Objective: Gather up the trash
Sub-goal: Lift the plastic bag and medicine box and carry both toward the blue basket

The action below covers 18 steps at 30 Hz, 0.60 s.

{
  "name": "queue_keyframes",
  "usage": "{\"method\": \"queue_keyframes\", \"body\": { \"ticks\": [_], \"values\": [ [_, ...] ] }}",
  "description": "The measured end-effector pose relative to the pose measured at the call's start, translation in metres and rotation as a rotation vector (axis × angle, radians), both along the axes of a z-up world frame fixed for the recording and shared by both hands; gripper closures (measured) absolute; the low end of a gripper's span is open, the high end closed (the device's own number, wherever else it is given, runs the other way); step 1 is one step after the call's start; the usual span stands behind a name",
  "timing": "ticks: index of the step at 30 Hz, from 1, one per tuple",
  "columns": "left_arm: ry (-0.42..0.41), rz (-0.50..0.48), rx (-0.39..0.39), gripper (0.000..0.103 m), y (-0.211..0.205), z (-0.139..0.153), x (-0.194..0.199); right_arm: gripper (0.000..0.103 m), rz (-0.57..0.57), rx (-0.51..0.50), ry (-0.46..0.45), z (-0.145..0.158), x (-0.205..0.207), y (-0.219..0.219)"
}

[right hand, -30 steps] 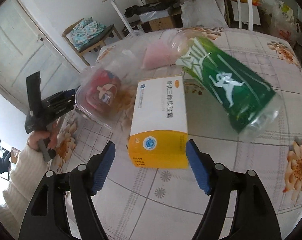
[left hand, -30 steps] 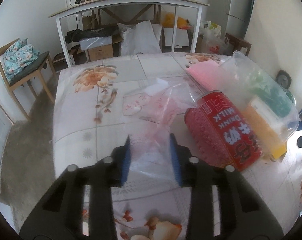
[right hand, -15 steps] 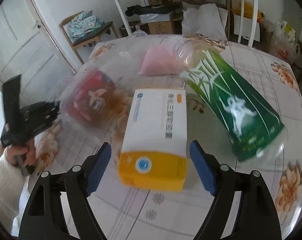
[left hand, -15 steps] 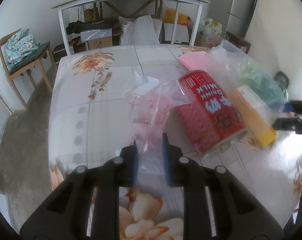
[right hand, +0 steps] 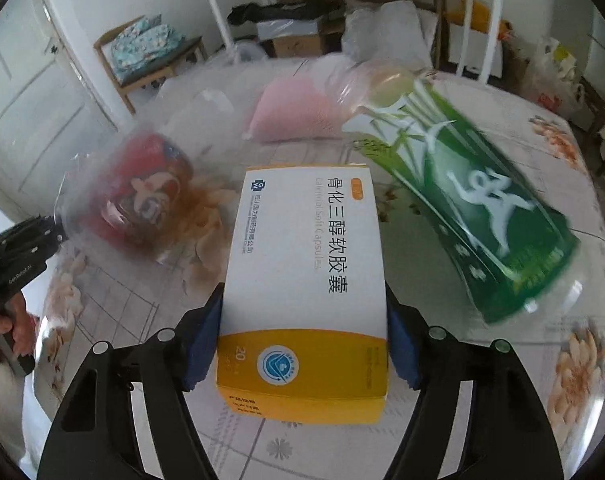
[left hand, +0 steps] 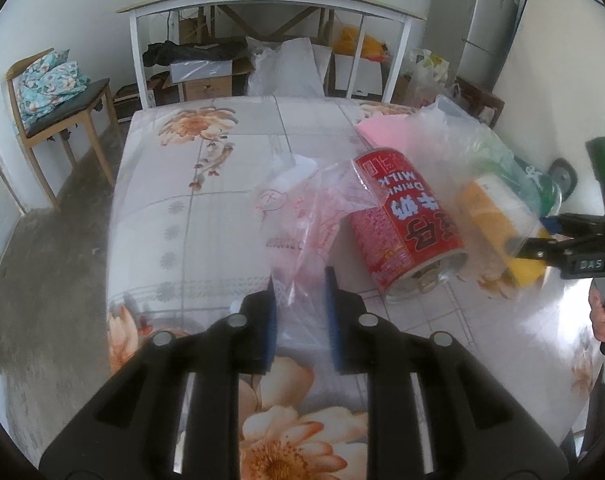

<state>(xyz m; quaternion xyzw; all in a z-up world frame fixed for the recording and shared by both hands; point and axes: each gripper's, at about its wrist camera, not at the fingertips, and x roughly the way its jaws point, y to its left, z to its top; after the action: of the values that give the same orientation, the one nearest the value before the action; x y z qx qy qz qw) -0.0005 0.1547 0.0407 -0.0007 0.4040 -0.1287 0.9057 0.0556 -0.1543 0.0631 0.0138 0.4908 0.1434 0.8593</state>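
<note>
Medicine box, white with orange end, lies on floral table, long axis 12-to-6, orange end at 6. Right gripper jaws just closing, blue pads at both long sides; contact looks made.

Green bottle at 2 o'clock, red milk can at 10, pink packet at 12, all under clear plastic bag.

Left wrist view alone shows left gripper clamped on bag edge, can lying base toward camera.
</note>
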Motion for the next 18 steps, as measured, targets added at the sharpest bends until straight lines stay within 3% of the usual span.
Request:
{"method": "queue_keyframes", "body": {
  "ticks": [9,18],
  "values": [
    [-0.061,0.028,-0.038,0.085,0.003,0.032,-0.038,0.033,0.035,0.115,-0.058,0.044,-0.046,-0.007],
    [-0.120,0.049,-0.074,0.085,0.008,0.052,-0.112,0.033,0.074,0.223,-0.076,0.057,-0.100,-0.018]
  ]
}}
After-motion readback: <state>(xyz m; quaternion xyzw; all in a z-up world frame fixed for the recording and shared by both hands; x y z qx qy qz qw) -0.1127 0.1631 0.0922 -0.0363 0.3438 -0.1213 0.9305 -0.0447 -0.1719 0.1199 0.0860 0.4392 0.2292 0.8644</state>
